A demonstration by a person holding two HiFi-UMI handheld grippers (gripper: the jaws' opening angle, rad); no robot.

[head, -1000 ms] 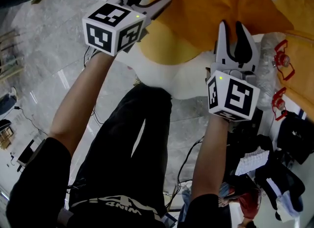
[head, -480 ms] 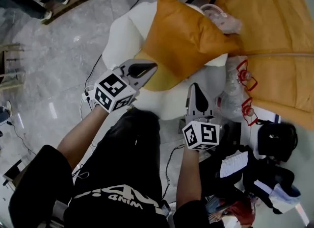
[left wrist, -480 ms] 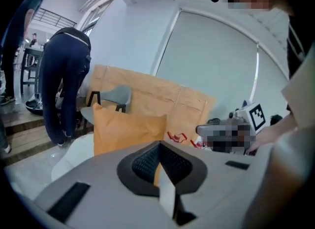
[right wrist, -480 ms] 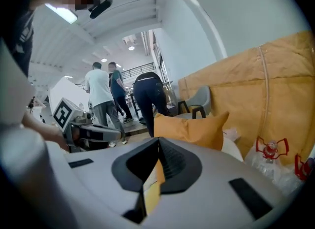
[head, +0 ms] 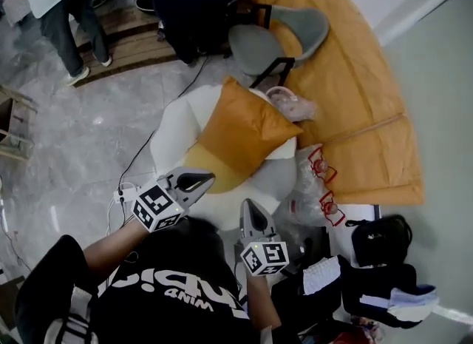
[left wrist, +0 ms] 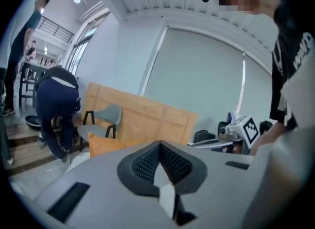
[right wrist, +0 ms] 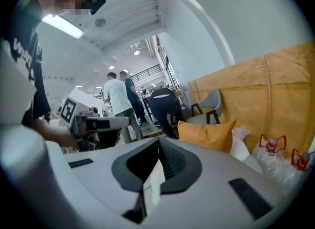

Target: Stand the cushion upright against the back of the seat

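Note:
The orange cushion [head: 245, 129] stands propped on the white armchair [head: 175, 120], leaning toward its back, above a yellow seat pad [head: 212, 172]. My left gripper [head: 209, 179] hangs shut and empty a little short of the seat's front edge. Beside it my right gripper [head: 248, 205] is also shut with nothing in it, clear of the chair. In the left gripper view the jaws [left wrist: 160, 145] meet, and the cushion [left wrist: 103, 145] shows beyond them. The right gripper view shows its closed jaws [right wrist: 158, 142] and the cushion [right wrist: 209, 134] ahead.
A grey chair [head: 279, 39] stands behind the armchair against an orange board [head: 355, 106]. Plastic bottles with red caps [head: 318, 183] and a black bag [head: 380, 240] lie at the right. People stand at the far left [head: 52, 2]. A cable [head: 140, 161] runs over the floor.
Both grippers have drawn back from the cushion toward the person and risen, and their jaws have shut empty. The cushion stays on the chair; the head view now takes in much more of the room.

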